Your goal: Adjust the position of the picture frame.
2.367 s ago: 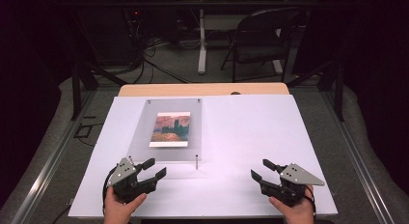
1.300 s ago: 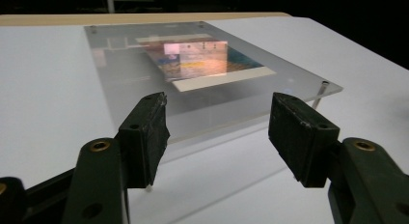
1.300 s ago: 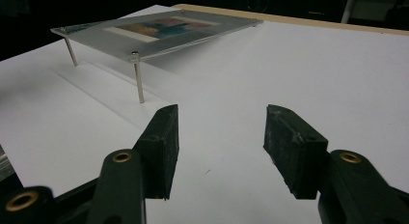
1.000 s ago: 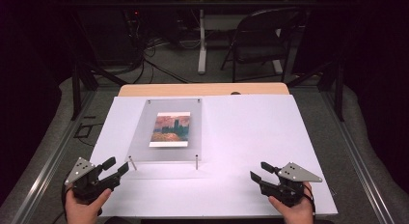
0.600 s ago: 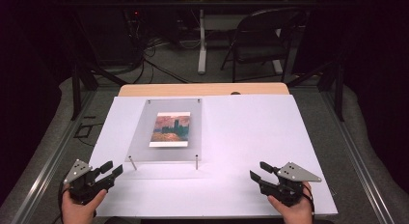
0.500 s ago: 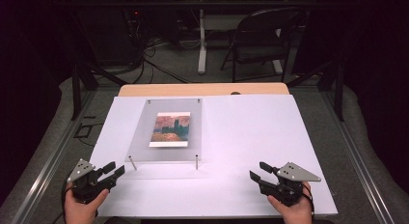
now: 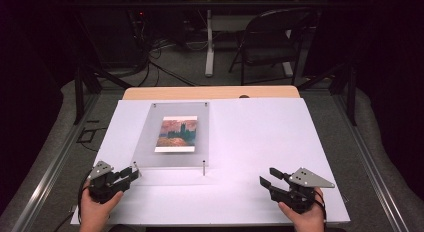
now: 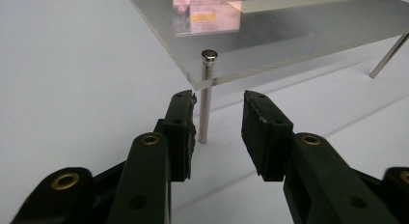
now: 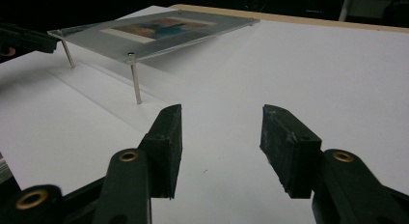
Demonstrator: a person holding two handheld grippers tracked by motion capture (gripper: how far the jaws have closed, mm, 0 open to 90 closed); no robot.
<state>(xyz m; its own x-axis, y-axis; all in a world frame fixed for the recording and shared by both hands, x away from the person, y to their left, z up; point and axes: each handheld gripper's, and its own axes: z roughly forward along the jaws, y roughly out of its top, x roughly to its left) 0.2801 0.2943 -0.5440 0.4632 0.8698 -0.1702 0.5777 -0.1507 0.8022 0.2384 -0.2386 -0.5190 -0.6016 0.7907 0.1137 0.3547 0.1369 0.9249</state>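
A clear acrylic plate holding a small landscape picture stands on thin metal pins on the white table sheet. My left gripper is at the plate's near left corner, its tips by the front left pin. In the left gripper view that pin stands just past my left gripper, close to the left pad and not pressed. The jaws have just been closing and still stand apart. My right gripper rests open at the near right, and my right gripper has nothing between its jaws.
The front right pin holds the plate's other near corner. A wooden table edge runs along the far side. Behind it stand a black chair and desk legs. Metal rails flank the table.
My left gripper swung out to the left, then came back down and in toward the front left pin, with its jaws narrowing. The right gripper kept still.
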